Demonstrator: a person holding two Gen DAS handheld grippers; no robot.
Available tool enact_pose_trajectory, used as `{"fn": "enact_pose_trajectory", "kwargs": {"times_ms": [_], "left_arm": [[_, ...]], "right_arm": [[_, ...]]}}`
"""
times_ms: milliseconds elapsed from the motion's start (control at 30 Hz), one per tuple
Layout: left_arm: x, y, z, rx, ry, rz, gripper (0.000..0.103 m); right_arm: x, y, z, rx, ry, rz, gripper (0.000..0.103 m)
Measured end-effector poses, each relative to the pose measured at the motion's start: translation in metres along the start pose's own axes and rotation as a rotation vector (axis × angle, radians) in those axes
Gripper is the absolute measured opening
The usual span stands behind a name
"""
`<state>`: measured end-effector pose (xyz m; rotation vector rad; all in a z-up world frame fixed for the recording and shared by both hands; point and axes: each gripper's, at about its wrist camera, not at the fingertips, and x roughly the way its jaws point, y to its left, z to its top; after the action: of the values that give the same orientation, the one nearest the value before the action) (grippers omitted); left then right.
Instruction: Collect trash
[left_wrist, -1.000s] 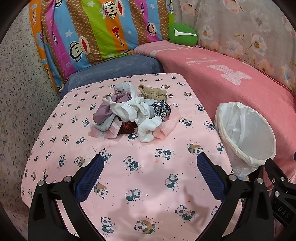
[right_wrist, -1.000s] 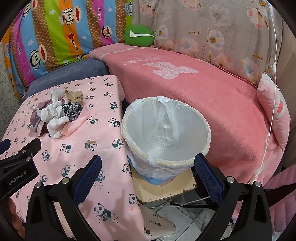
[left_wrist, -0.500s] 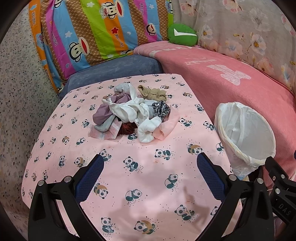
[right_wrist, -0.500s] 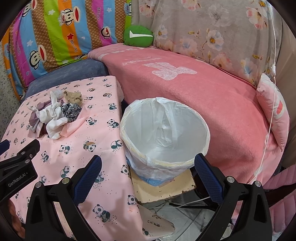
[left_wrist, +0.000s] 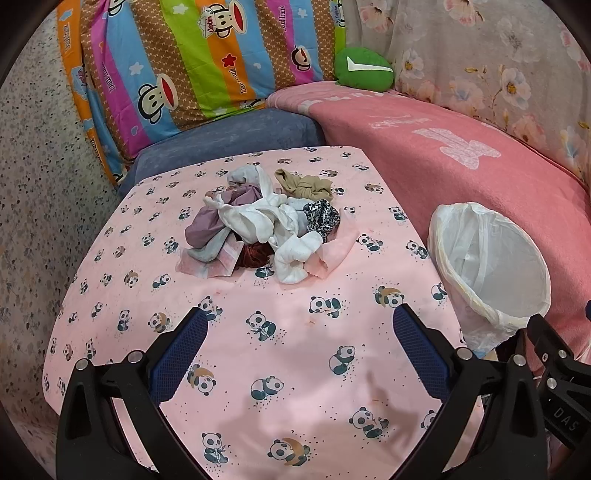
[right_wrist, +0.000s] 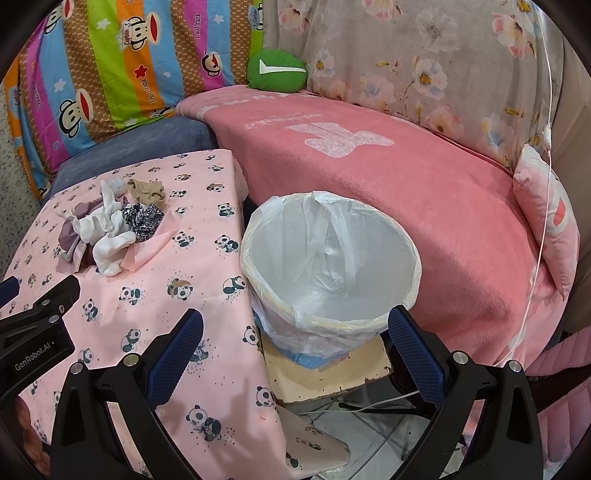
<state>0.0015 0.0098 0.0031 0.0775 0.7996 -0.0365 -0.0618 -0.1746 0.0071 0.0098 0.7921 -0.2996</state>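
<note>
Both the left gripper (left_wrist: 301, 326) and right gripper (right_wrist: 295, 326) hover spread wide, holding nothing. The rag pile (left_wrist: 264, 230) lies at twelve o'clock on the table (left_wrist: 258, 354); the bin (right_wrist: 328, 266) stands beside it at three.

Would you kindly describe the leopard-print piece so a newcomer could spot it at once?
Find the table under the panda-print cloth, then the rag pile at its middle. On the pile's side nearest the lined bin sits the leopard-print piece, the only spotted black-and-white item among plain cloths.
</note>
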Motion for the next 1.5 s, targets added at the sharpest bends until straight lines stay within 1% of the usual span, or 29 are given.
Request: {"fn": "enact_pose_trajectory", "kwargs": {"times_ms": [67, 533, 767, 1300, 1433, 1467, 1500], "left_arm": [[0.0001, 0.0, 0.0001, -0.001, 0.0, -0.001, 0.096], [0.0002, -0.0006, -0.0004, 0.0, 0.0, 0.0, 0.096], [0.0006, -0.0007, 0.0005, -0.002, 0.0, 0.001, 0.096], [0.0003, -0.0012, -0.0004, 0.001, -0.001, 0.0, 0.096], [-0.0007, -0.0063, 0.0011, 0.008, -0.005, -0.007, 0.096], [-0.0007, -0.0072, 0.0011, 0.01, -0.006, -0.008, 0.096], [-0.0007, -0.0074, 0.0011, 0.011, -0.007, -0.008, 0.096]], "right_arm": [[0.0004, 0.0015, 0.0005, -0.016, -0.001, -0.018, 0.098], [0.0003, 0.0008, -0.0007, 0.005, -0.011, 0.004, 0.098], [-0.0002, 0.0014, -0.0004, -0.007, -0.011, -0.009, 0.098], [-0.0004, -0.0013, 0.0006, 0.001, -0.022, -0.004, 0.098], [-0.0004, -0.0019, 0.001, 0.005, -0.024, -0.002, 0.098], [-0.001, 0.0017, -0.0001, -0.021, -0.029, -0.029, 0.098], [-0.0014, 0.0007, 0.0012, -0.02, -0.032, -0.029, 0.098]]}}
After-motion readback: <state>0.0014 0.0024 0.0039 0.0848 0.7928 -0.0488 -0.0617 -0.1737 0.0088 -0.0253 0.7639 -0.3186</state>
